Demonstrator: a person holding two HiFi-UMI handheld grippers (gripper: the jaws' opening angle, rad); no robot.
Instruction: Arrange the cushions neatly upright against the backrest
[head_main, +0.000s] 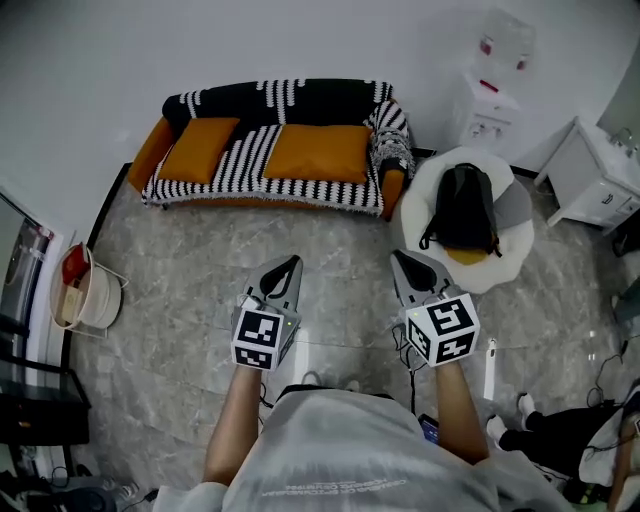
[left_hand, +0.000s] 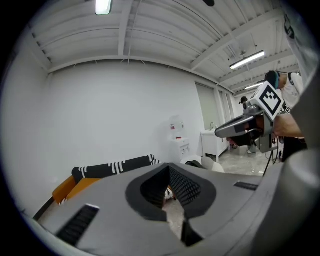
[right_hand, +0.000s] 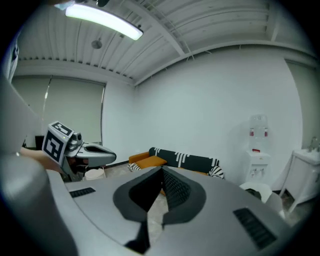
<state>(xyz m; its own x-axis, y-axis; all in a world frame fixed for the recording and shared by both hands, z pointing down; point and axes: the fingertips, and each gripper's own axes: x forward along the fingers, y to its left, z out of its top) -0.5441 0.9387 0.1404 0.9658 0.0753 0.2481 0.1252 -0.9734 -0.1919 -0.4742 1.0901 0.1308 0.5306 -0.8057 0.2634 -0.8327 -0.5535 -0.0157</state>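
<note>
A sofa (head_main: 275, 190) draped in a black-and-white striped cover stands against the far wall. Two orange cushions lie on its seat, one at the left (head_main: 198, 148) and one in the middle (head_main: 316, 152), below the black backrest (head_main: 280, 98). A striped cushion (head_main: 390, 135) leans at the right end. My left gripper (head_main: 293, 262) and right gripper (head_main: 397, 256) hover side by side over the floor, well short of the sofa, both shut and empty. In the right gripper view the sofa (right_hand: 185, 161) shows beyond my shut right gripper (right_hand: 161, 170). The left gripper view has it (left_hand: 115, 167) at left.
A white round chair (head_main: 505, 255) with a black backpack (head_main: 462, 205) stands right of the sofa. Behind it are a water dispenser (head_main: 490, 90) and a white cabinet (head_main: 600, 170). A pale bucket (head_main: 85, 290) sits at the left wall. Grey marble floor (head_main: 340, 250) lies between me and the sofa.
</note>
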